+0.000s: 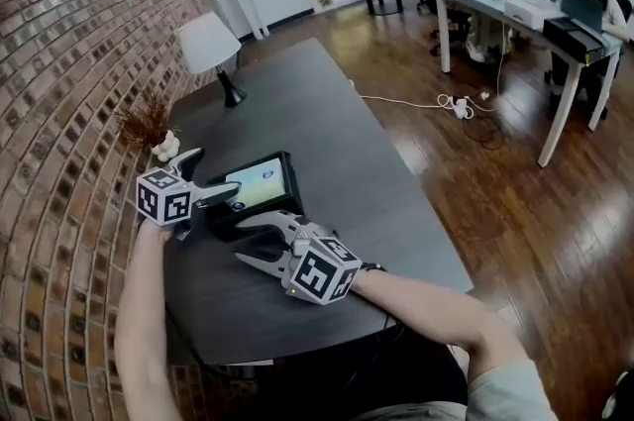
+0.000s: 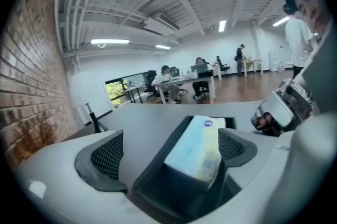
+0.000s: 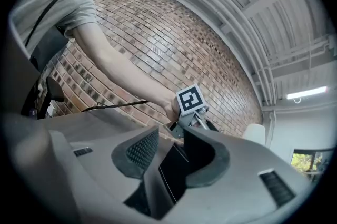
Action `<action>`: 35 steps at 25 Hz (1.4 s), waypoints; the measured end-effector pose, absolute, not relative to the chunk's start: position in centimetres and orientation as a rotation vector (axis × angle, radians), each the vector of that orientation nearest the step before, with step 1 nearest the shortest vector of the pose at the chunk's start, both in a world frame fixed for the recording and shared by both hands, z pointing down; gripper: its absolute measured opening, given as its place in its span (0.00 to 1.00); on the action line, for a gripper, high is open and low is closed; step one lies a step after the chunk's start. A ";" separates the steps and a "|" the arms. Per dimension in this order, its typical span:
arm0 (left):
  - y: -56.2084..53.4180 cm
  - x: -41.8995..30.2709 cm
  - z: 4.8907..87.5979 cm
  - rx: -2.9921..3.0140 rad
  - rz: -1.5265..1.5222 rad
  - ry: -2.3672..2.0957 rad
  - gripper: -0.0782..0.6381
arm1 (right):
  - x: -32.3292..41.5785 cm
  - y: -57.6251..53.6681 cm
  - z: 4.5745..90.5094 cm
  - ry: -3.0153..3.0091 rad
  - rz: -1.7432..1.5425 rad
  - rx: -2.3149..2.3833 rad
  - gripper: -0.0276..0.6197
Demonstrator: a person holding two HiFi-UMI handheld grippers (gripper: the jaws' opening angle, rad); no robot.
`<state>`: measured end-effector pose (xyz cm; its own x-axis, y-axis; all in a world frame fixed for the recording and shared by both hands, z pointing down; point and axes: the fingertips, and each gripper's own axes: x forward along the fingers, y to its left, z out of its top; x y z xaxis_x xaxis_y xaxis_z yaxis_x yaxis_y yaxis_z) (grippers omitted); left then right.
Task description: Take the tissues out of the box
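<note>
Nearest me, the right tongs (image 1: pixel 256 241) are clamped on the near wall of the black box (image 1: pixel 293 189), pinning it to the table (image 1: pixel 332 127). Further left, the left tongs (image 1: pixel 211 173) stand wide, pressing nothing. The tissue pack (image 1: pixel 260 181) lies in the box between their pads, closer to the right one, with its long axis running straight away from them. I judge the left tongs best placed to take it.

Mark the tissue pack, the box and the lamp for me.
tissue pack (image 2: pixel 196 150), left gripper view, its top face.
box (image 2: pixel 158 165), left gripper view, its left wall.
lamp (image 1: pixel 207 41), head view, its shade.
</note>
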<state>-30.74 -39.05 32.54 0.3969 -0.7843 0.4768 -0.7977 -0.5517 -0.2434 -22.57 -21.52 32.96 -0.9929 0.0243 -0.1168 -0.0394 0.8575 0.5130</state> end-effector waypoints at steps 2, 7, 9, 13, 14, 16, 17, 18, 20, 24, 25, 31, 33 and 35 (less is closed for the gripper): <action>-38.6 -29.2 33.6 2.649 1.011 -1.353 0.88 | -22.5 -21.5 33.1 2.913 0.814 -0.007 0.27; -38.5 -27.0 35.8 2.644 1.447 -1.126 0.79 | -22.6 -21.4 33.0 2.913 0.809 -0.004 0.27; -38.3 -26.3 36.6 2.628 1.550 -1.013 0.74 | -22.7 -21.3 33.0 2.912 0.813 -0.004 0.27; -38.4 -26.0 38.3 2.543 1.733 -0.831 0.69 | -22.9 -21.2 33.0 2.912 0.819 0.003 0.27; -38.4 -26.1 38.7 2.515 1.763 -0.799 0.69 | -22.9 -21.0 33.0 2.912 0.819 0.008 0.27; -38.5 -26.2 39.4 2.476 1.793 -0.755 0.68 | -23.1 -20.8 33.0 2.911 0.820 0.015 0.27; -38.5 -26.2 39.5 2.472 1.797 -0.745 0.68 | -23.1 -20.8 33.0 2.910 0.824 0.017 0.27; -38.6 -26.2 39.5 2.476 1.796 -0.741 0.68 | -23.1 -20.7 33.0 2.909 0.830 0.019 0.27; -38.6 -26.2 39.5 2.494 1.804 -0.748 0.68 | -23.2 -20.7 33.0 2.905 0.844 0.018 0.27; -38.3 -26.0 39.6 2.497 1.854 -0.771 0.60 | -23.2 -20.6 33.1 2.898 0.861 0.018 0.27; -38.3 -26.0 39.6 2.495 1.853 -0.781 0.60 | -23.2 -20.6 33.1 2.897 0.865 0.017 0.27; -37.8 -27.1 38.4 2.482 1.822 -0.929 0.58 | -23.1 -20.4 33.5 2.894 0.922 0.007 0.27; -37.6 -27.4 36.5 2.527 1.725 -1.024 0.58 | -23.1 -20.6 33.5 2.893 0.932 -0.003 0.27; -37.2 -27.3 33.9 2.604 1.547 -1.135 0.58 | -23.1 -20.8 33.5 2.895 0.936 -0.012 0.27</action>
